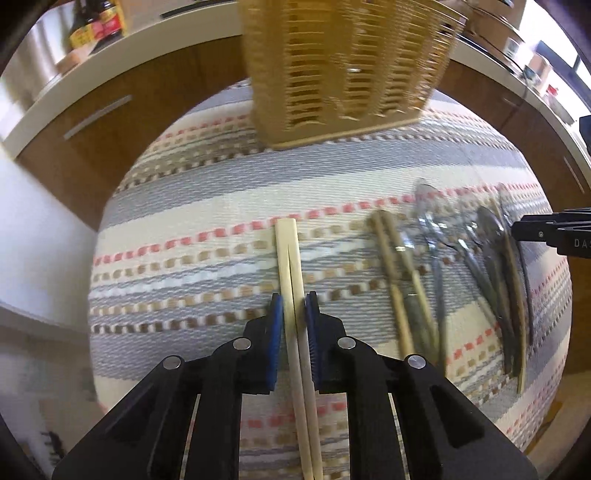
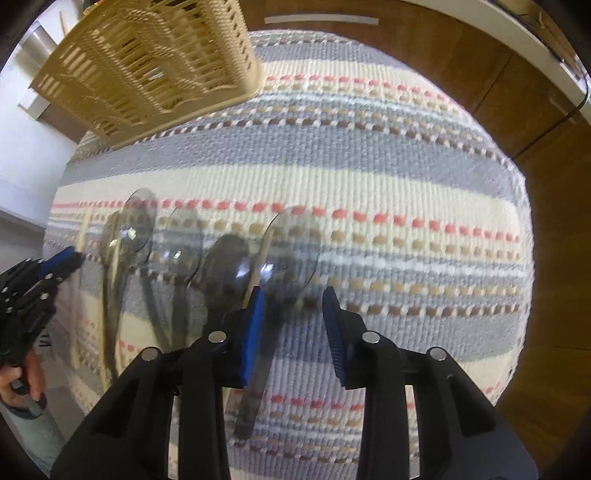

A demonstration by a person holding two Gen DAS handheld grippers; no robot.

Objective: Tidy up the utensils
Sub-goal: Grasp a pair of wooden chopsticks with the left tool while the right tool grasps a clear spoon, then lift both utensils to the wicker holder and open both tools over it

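A pair of pale wooden chopsticks (image 1: 287,254) lies on the striped woven cloth (image 1: 184,221), and my left gripper (image 1: 294,306) is shut on it, blue pads pressed to both sides. To its right lie darker chopsticks (image 1: 395,266) and several spoons (image 1: 432,229). My right gripper (image 2: 293,295) hangs open over a grey spoon (image 2: 291,251). The spoon's handle runs between the jaws beside the left pad (image 2: 255,332), and the right pad stands well apart from it. More spoons (image 2: 181,251) lie to the left. A woven basket (image 1: 347,74) (image 2: 147,62) stands at the cloth's far side.
Brown cabinet fronts (image 1: 147,110) with metal handles and a white counter (image 1: 74,85) curve around behind. Bottles (image 1: 96,29) stand on the counter at the far left. A person's hand (image 2: 22,376) holds the left gripper (image 2: 70,258) at the left edge of the right wrist view.
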